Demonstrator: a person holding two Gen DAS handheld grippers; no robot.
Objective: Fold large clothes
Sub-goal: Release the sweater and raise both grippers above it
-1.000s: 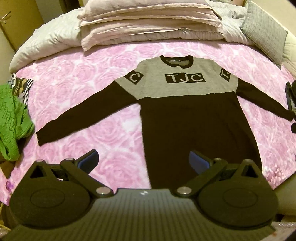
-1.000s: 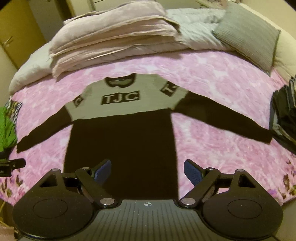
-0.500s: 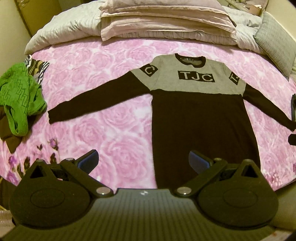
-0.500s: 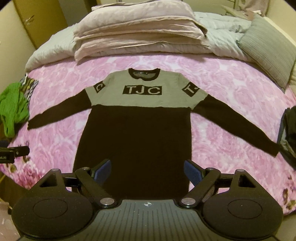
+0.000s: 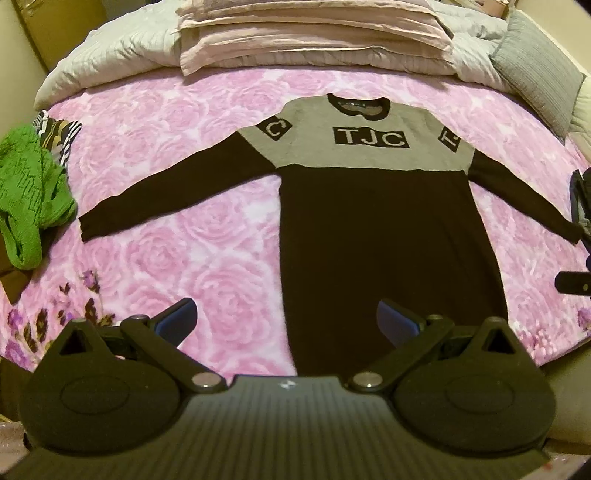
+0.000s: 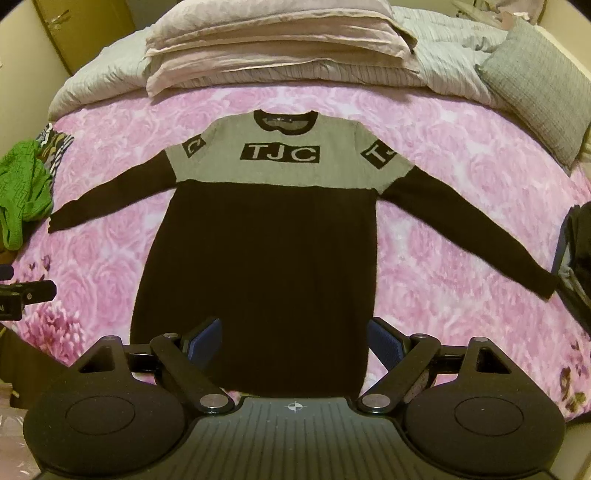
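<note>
A long black sweater (image 5: 384, 236) (image 6: 258, 266) with a grey chest panel reading TJC lies flat, face up, on a pink rose-print bed cover, both sleeves spread out sideways. My left gripper (image 5: 286, 321) hovers open above the hem's left corner with nothing between its blue pads. My right gripper (image 6: 293, 339) hangs open over the middle of the hem, also holding nothing. In the left wrist view the right gripper's tip shows at the right edge; in the right wrist view the left one's tip shows at the left edge.
A green knit garment (image 5: 26, 192) (image 6: 22, 188) with a striped one under it lies at the bed's left edge. Dark clothing (image 6: 576, 258) is piled at the right edge. Folded bedding (image 5: 314, 33) and a grey pillow (image 6: 535, 85) fill the head of the bed.
Both cameras have shifted and pulled back slightly, so the whole sweater sits more centred in each view. The sweater has not moved and both grippers stay open.
</note>
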